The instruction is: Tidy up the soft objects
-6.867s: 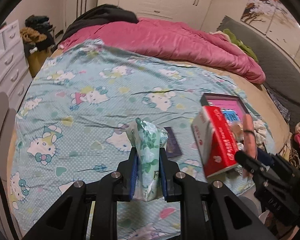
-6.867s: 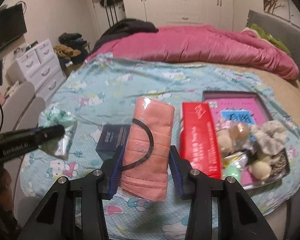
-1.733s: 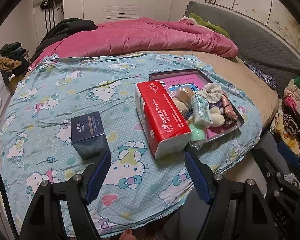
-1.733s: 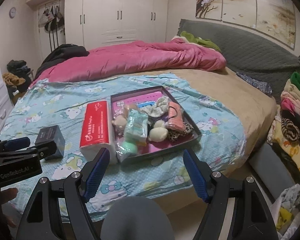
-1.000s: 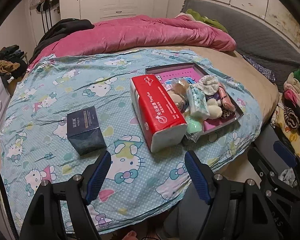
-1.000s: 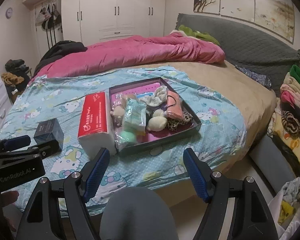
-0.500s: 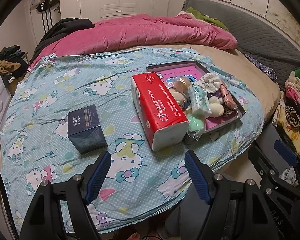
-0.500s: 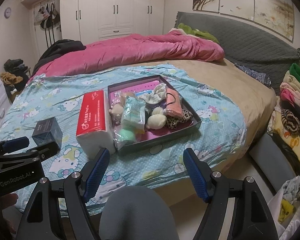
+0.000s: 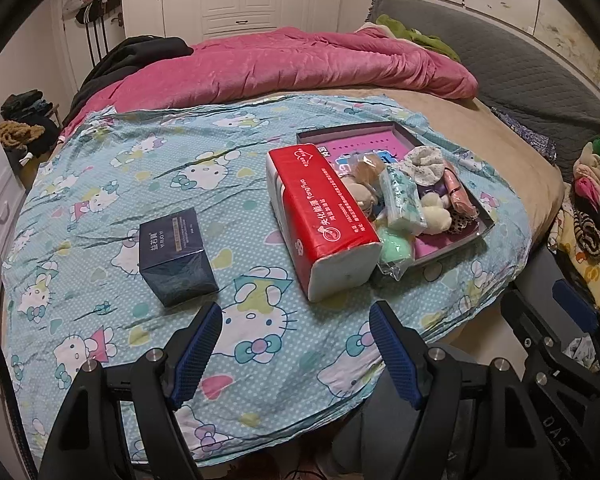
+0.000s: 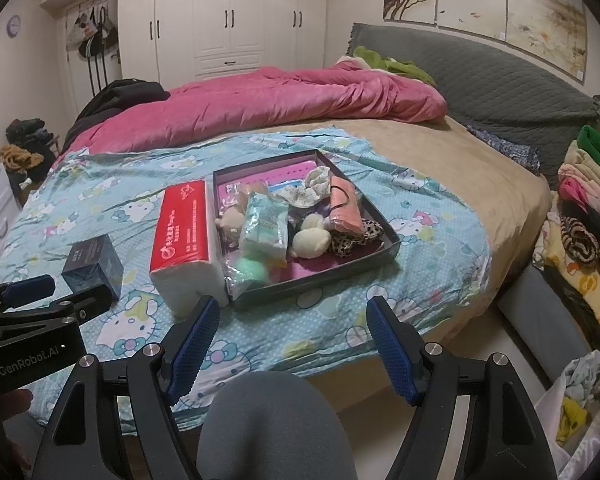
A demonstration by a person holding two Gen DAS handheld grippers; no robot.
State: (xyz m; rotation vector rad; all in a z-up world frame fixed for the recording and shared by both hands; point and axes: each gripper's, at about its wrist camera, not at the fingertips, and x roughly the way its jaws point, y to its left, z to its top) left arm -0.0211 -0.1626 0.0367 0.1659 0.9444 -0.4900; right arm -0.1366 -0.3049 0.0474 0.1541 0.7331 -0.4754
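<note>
1. At the left of the cartoon-cat print blue bedsheet (image 9: 100, 184), a dark navy cardboard box (image 9: 175, 255) stood by itself, well apart from the tray; I judged it hard, not part of my sorting.
2. My left gripper (image 9: 296, 354) hung over the sheet's near edge, jaws spread wide with nothing between them.
3. A red-and-white plastic-wrapped tissue pack (image 9: 323, 216) lay touching the tray's left wall, outside it; whether it belonged inside I could not tell.
4. The shallow dark-rimmed tray with a pink floor (image 10: 384, 256) held the soft things: a mint floral tissue packet (image 10: 265, 226), cream plush toys (image 10: 310, 240), a folded salmon-pink cloth (image 10: 345, 210), a pale frilled scrunchie (image 10: 314, 188) and a leopard-print piece (image 10: 356, 240).
5. My right gripper (image 10: 292, 344) was equally agape and empty, short of the tray. The job looked all but finished.
</note>
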